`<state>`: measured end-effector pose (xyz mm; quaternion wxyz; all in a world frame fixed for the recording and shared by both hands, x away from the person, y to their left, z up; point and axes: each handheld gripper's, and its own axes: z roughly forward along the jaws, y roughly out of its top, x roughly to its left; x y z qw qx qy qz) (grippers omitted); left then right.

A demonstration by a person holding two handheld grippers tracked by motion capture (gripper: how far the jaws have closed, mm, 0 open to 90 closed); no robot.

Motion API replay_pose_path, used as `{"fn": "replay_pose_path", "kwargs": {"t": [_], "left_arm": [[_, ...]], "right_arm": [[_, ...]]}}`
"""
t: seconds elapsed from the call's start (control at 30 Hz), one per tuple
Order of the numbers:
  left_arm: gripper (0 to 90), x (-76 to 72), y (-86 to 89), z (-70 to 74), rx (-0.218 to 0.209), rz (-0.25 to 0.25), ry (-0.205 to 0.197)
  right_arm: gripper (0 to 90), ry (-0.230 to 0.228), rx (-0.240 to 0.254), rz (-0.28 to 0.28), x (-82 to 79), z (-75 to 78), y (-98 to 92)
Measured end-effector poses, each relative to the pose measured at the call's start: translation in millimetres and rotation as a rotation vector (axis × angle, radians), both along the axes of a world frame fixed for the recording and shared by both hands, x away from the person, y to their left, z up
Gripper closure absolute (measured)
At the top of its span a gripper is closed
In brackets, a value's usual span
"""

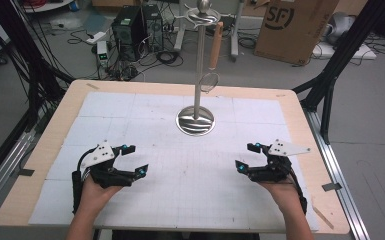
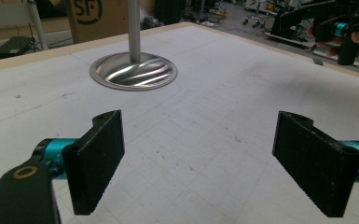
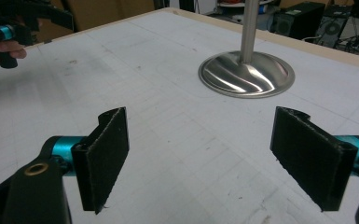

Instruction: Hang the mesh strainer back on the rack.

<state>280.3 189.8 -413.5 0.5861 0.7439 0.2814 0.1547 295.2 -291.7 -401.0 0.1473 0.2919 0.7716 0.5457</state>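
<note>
A steel utensil stand (image 1: 195, 121) rises from a round base at the middle back of the white gridded mat (image 1: 190, 185). From its top hook hangs a small mesh strainer (image 1: 209, 81) with a wooden handle (image 1: 215, 45). My left gripper (image 1: 134, 160) rests low at the front left, open, with nothing between its jaws. My right gripper (image 1: 246, 157) mirrors it at the front right, also open and holding nothing. The left gripper view has wide-apart pads (image 2: 98, 158) facing the stand base (image 2: 133, 71). In the right gripper view the pads (image 3: 103, 156) stand equally wide before the base (image 3: 246, 73).
The wooden table edge (image 1: 307, 130) frames the mat. Behind the table the floor holds a cardboard box (image 1: 295, 25), computer towers (image 1: 130, 25) and loose cables. Black frame posts (image 1: 330, 75) stand at the right and left sides.
</note>
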Motion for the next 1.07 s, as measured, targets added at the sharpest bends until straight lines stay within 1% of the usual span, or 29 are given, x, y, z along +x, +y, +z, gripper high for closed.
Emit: {"fn": "replay_pose_path", "kwargs": {"t": [0.07,0.27,0.43,0.5,0.63,0.8,1.07], "left_arm": [[17.2,0.8,-0.4,0.0,-0.006,0.004,0.001],[17.2,0.4,-4.0,0.1,-0.003,-0.009,-0.002],[17.2,-0.6,-3.3,0.8,-0.002,-0.009,-0.004],[17.2,-0.5,-2.8,0.9,0.0,-0.008,-0.004],[17.2,-1.0,-3.2,0.6,0.009,-0.011,-0.003],[17.2,-1.9,-3.2,-0.6,0.014,-0.01,0.003],[17.2,-3.3,-3.8,-1.2,0.018,-0.013,0.004]], "right_arm": [[19.0,-0.004,-0.003,0.006,0.0,-0.8,1.1],[19.0,0.021,-0.02,0.022,1.1,-6.2,7.1],[19.0,0.017,-0.02,0.026,0.8,-6.6,8.0],[19.0,0.026,-0.016,0.024,1.1,-6.8,7.6],[19.0,0.025,-0.017,0.018,2.3,-7.3,7.0],[19.0,0.037,-0.022,0.011,4.1,-8.5,5.7],[19.0,0.029,-0.019,0.014,4.8,-8.1,5.0]]}}
